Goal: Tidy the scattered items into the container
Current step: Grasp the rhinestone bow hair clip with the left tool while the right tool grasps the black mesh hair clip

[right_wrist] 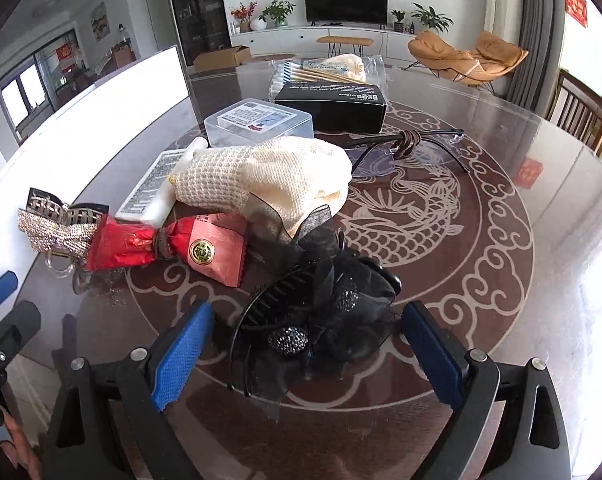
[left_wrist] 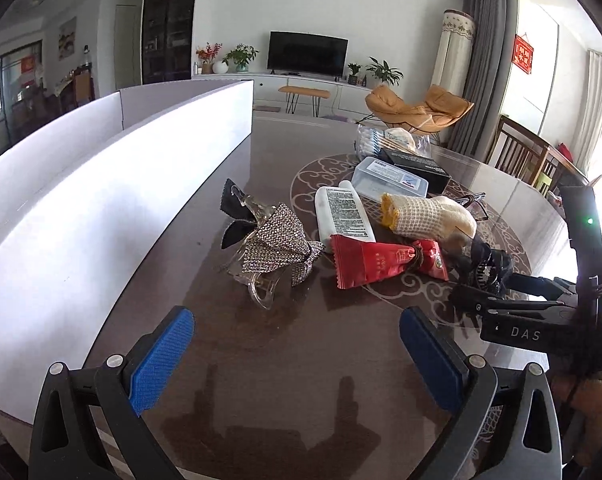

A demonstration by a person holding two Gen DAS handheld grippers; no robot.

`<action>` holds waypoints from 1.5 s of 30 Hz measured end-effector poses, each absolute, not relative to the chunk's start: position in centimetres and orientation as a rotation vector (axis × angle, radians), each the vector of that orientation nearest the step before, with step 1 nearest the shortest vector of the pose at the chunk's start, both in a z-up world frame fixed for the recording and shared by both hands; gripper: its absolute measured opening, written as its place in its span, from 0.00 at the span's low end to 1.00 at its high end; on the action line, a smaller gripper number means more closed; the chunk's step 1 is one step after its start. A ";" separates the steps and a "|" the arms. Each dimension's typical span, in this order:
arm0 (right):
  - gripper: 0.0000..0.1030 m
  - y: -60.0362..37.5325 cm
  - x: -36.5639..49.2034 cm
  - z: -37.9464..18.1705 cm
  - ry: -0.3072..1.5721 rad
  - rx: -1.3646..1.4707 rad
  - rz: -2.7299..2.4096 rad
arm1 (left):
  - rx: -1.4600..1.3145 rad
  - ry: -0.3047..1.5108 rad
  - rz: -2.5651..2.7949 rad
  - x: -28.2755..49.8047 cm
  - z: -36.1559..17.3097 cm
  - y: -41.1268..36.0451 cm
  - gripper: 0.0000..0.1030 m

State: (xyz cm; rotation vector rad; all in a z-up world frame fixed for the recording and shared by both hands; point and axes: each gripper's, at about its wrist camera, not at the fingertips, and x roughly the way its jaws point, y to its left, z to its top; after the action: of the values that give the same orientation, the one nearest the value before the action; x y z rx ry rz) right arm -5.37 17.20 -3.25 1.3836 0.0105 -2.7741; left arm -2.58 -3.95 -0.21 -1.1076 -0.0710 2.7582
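A tall white container [left_wrist: 101, 184] stands along the table's left side. Scattered items lie beside it: a rhinestone hair clip [left_wrist: 273, 240], a white tube [left_wrist: 343, 212], a red packet [left_wrist: 373, 260] and a cream knitted mitt [left_wrist: 429, 214]. My left gripper [left_wrist: 297, 316] is open above bare table, short of the rhinestone clip. My right gripper [right_wrist: 309, 308] is open too, its blue pads [right_wrist: 181, 352] on either side of a black gauze hair clip [right_wrist: 321, 312] without pressing on it. In the left wrist view the right gripper [left_wrist: 501, 300] shows at the far right, by the black clip [left_wrist: 485, 264].
Farther back lie a clear plastic box [right_wrist: 261, 120], a black carton [right_wrist: 333, 104], a bag of cotton swabs [right_wrist: 325, 70] and glasses [right_wrist: 413, 148] with a brown hair tie. The glass-topped round table [right_wrist: 501, 240] has free room at the right. Wooden chairs [right_wrist: 581, 112] stand beyond its edge.
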 end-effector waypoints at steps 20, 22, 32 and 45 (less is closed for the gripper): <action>0.25 22.6 -1.0 -2.3 -0.008 1.358 -2.831 | -1.010 0.547 2.555 -6.8 4.9 0.8 1.00; 0.25 22.7 -0.9 -2.3 -0.019 1.354 -2.829 | -1.073 0.557 2.501 -8.1 4.0 0.3 1.00; 0.25 22.8 -0.9 -2.3 -0.010 1.354 -2.832 | -1.255 0.504 2.452 -10.9 0.5 -2.2 1.00; 0.25 22.9 -0.9 -2.4 0.003 1.355 -2.835 | -1.329 0.294 2.483 -13.1 -0.1 -4.2 1.00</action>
State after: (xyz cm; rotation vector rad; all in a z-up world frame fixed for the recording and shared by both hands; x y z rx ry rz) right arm -0.93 22.88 -2.37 1.3546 0.0027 -2.8353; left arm -13.10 -4.21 -0.10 -1.3292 0.2939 2.4831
